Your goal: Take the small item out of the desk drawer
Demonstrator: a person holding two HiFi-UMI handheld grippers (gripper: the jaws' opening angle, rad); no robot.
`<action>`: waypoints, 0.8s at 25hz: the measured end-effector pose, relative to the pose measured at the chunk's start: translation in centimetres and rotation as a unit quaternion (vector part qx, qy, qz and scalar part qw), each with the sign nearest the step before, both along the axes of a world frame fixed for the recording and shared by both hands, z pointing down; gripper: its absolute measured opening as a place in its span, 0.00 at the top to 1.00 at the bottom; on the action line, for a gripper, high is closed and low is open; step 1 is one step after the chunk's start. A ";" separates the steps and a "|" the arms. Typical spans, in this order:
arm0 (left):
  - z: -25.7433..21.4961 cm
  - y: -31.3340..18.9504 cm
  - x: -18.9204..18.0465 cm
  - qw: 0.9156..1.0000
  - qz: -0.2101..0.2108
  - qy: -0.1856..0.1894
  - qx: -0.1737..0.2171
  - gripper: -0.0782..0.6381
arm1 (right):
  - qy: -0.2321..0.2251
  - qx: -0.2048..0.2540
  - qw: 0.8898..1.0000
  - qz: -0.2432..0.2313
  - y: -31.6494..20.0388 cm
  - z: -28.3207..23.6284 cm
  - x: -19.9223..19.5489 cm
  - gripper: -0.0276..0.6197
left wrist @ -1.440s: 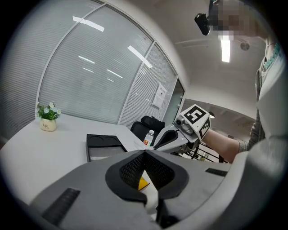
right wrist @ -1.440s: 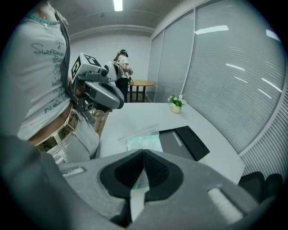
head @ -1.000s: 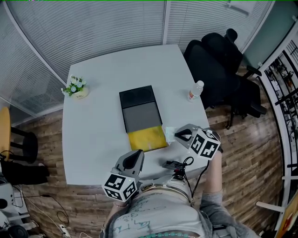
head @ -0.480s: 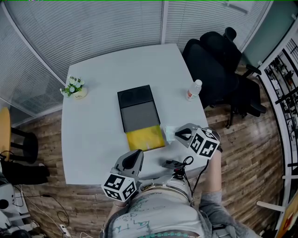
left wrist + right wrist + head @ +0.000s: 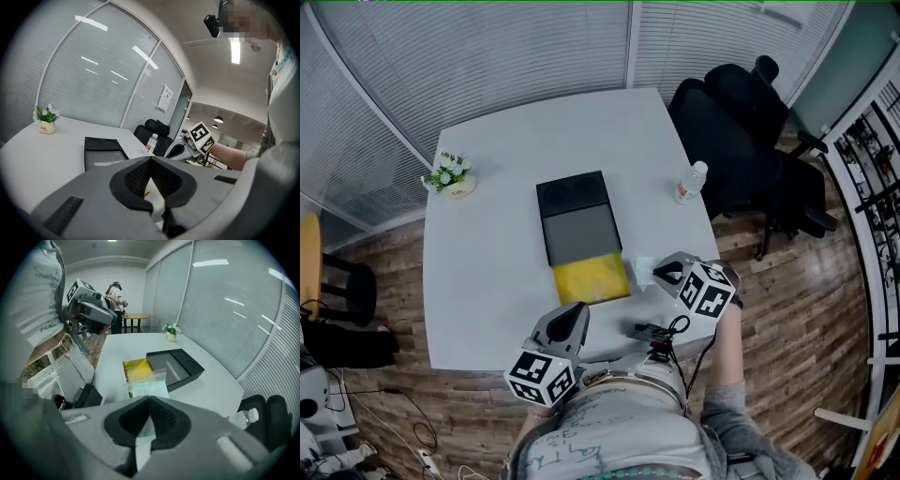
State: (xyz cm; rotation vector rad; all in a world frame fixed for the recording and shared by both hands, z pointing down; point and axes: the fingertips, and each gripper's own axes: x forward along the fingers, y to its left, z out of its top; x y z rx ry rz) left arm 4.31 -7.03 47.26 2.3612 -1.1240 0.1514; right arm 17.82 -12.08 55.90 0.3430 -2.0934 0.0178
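Clear plastic, the small bag point(image 5: 147, 383) is pinched by its edge in the closed right tool point(image 5: 150, 401), towards the surface's front right corner, just beside the yellow drawer point(image 5: 592, 278). It is judged light, limp and slippery, so best gripped at the rim. The left tool point(image 5: 151, 161) is closed on nothing.

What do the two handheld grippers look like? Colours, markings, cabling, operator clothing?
Both match: left gripper and right gripper have light grey moulded bodies, black ribbed pads and a white marker cube with black squares. A black cable loops by the waist. Operator wears a white printed T-shirt.
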 end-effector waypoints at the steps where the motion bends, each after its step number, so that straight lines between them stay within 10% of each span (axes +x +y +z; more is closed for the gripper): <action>1: 0.0 0.0 0.0 1.000 0.000 0.000 -0.001 0.90 | 0.000 -0.001 1.000 0.000 -0.1 0.5 0.1 0.95; 20: 0.9 0.1 -0.7 0.999 -0.026 0.002 -0.020 0.90 | 0.055 -0.026 0.998 0.027 -0.7 12.8 2.4 0.95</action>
